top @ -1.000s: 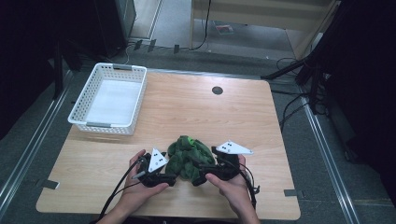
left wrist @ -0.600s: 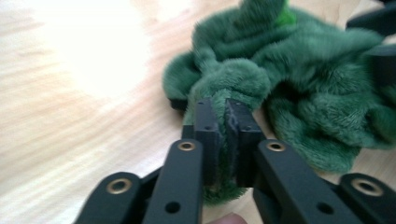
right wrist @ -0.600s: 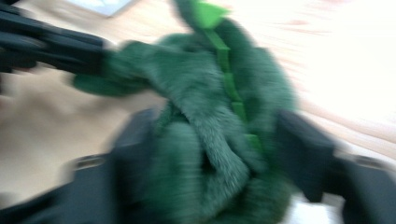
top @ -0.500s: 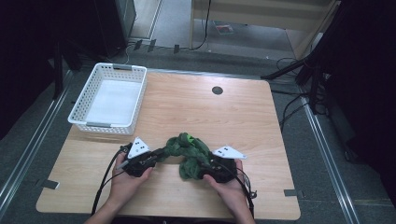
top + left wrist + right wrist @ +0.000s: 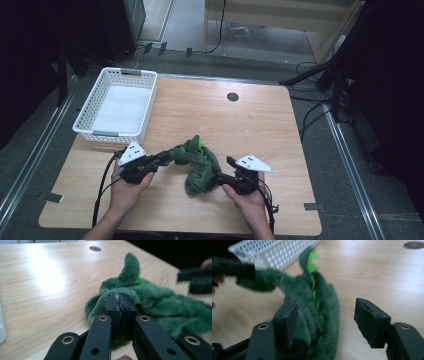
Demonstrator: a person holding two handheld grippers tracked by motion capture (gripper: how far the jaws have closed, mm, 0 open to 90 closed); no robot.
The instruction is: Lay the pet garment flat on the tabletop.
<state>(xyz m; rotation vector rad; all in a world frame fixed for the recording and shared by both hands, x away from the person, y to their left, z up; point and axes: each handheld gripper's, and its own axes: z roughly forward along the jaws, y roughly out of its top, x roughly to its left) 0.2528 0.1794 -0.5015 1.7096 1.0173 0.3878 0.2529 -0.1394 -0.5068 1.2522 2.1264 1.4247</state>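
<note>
Both grippers meet our fuzzy green plush toy (image 5: 196, 163): left gripper (image 5: 161, 159) pinches one end (jaws clamped), while right gripper (image 5: 329, 317), just opening, straddles it without pressing.

We see a green plush toy (image 5: 196, 162) low in the centre of the high view, lying on the wooden table (image 5: 210, 115) — a soft, shaggy, dark green thing with a row of bright lime-green spikes along its back. It sprawls in a loose arch: one narrow limb stretches toward the lower left of the frame, lifted slightly off the wood, while the bulkier body curves down to the right and rests on the tabletop. A tapering end sticks upward at the top of the arch. In the right gripper view the toy (image 5: 312, 305) fills the lower centre — its spikes run down the middle.
</note>
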